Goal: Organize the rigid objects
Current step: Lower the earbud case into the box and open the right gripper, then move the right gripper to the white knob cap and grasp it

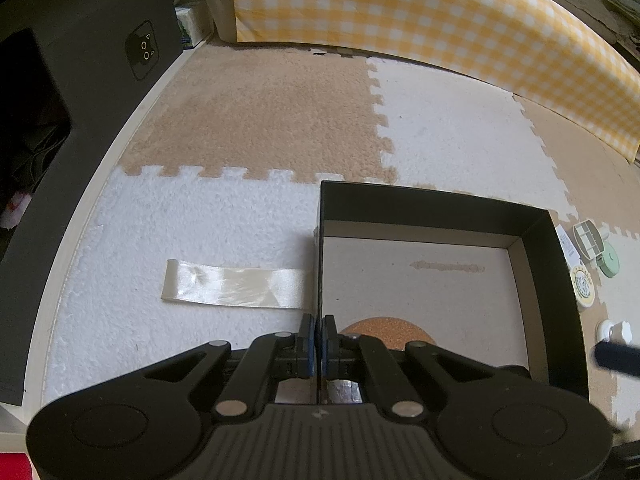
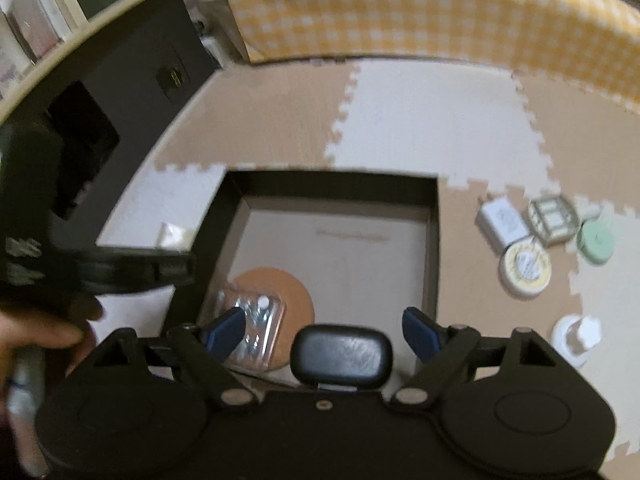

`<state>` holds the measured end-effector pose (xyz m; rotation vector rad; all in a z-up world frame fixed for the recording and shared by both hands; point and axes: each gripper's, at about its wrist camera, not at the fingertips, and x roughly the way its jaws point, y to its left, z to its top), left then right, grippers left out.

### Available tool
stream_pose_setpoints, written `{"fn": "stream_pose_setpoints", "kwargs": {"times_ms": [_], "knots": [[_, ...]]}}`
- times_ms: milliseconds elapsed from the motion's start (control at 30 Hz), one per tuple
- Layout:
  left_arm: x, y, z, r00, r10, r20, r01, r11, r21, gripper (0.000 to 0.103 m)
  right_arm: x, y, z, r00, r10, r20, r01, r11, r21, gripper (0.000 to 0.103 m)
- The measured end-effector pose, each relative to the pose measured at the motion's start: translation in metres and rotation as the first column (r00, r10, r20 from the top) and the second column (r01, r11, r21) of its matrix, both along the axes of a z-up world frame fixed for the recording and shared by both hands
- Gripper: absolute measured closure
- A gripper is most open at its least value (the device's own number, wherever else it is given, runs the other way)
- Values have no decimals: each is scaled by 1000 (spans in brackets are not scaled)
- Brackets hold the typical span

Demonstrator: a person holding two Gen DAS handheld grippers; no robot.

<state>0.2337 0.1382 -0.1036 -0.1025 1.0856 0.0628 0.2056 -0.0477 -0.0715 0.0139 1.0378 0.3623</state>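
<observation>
The black box (image 1: 440, 208) lies open-topped on the foam floor mat (image 1: 248, 112), and everything else is placed from it. Nearest in the left wrist view, the left gripper (image 1: 319, 334) has its blue pads pressed together on the box's left wall, the thin wall edge running straight away from the camera between them. The right gripper (image 2: 324, 330) hangs over the box's near edge with its fingers spread wide, nothing between them. Just below that gap sits a black rounded case (image 2: 342, 356), its long axis lying across the view from side to side; whether it rests inside the box or on the near rim is hard to tell in this blurred frame.

Inside the box, at the near left corner, a round cork coaster (image 2: 288, 292) lies flat with a clear blister pack (image 2: 252, 320) overlapping its left side. The left wrist view shows only the coaster's top arc (image 1: 384, 326) and none of the pack.

Left of the box, a cream ribbon (image 1: 236, 282) lies flat, its length pointing at the wall. Right of the box sit a white charger (image 2: 502, 222), a yellow-rimmed tin (image 2: 525, 266), a glass-paned trinket box (image 2: 552, 216), a green tin (image 2: 596, 240) and a white bottle (image 2: 576, 336). Beyond the box hangs a yellow checked cloth (image 1: 420, 12).
</observation>
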Motion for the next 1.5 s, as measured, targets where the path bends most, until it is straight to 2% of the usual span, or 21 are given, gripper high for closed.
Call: {"fn": "stream_pose_setpoints", "kwargs": {"times_ms": [267, 400, 500, 667, 833, 933, 1033, 1167, 1333, 1400, 1500], "knots": [[0, 0, 0, 1000, 0, 0, 0, 1000, 2, 101, -1, -33, 45, 993, 0, 114, -7, 998, 61, 14], [0, 0, 0, 1000, 0, 0, 0, 1000, 1, 101, 0, -61, 59, 980, -21, 200, 9, 998, 61, 5], [0, 0, 0, 1000, 0, 0, 0, 1000, 2, 101, 4, -86, 62, 968, -47, 245, 39, 999, 38, 2], [0, 0, 0, 1000, 0, 0, 0, 1000, 2, 101, 14, -131, 50, 956, -110, 272, 113, 994, 7, 0], [0, 0, 0, 1000, 0, 0, 0, 1000, 1, 101, 26, -170, 23, 948, -178, 264, 196, 979, -45, 0], [0, 1, -1, 1000, 0, -1, 0, 1000, 0, 101, 27, -186, 5, 945, -197, 262, 215, 976, -44, 0], [0, 1, -1, 1000, 0, -1, 0, 1000, 2, 101, 30, -195, -13, 948, -170, 269, 195, 978, -70, 0], [0, 1, -1, 1000, 1, 0, -1, 1000, -1, 101, 35, -194, -30, 976, -124, 179, 144, 984, -101, 0], [0, 2, -1, 1000, 1, 1, -1, 1000, 2, 101, 37, -185, -49, 994, -33, 105, 50, 986, -161, 24], [0, 3, 0, 1000, 1, 1, -1, 1000, 3, 101, 35, -180, -56, 996, 6, 85, 10, 982, -191, 37], [0, 3, 0, 1000, 1, 1, -1, 1000, 3, 101, 30, -175, -63, 996, 57, 71, -38, 969, -243, 51]]}}
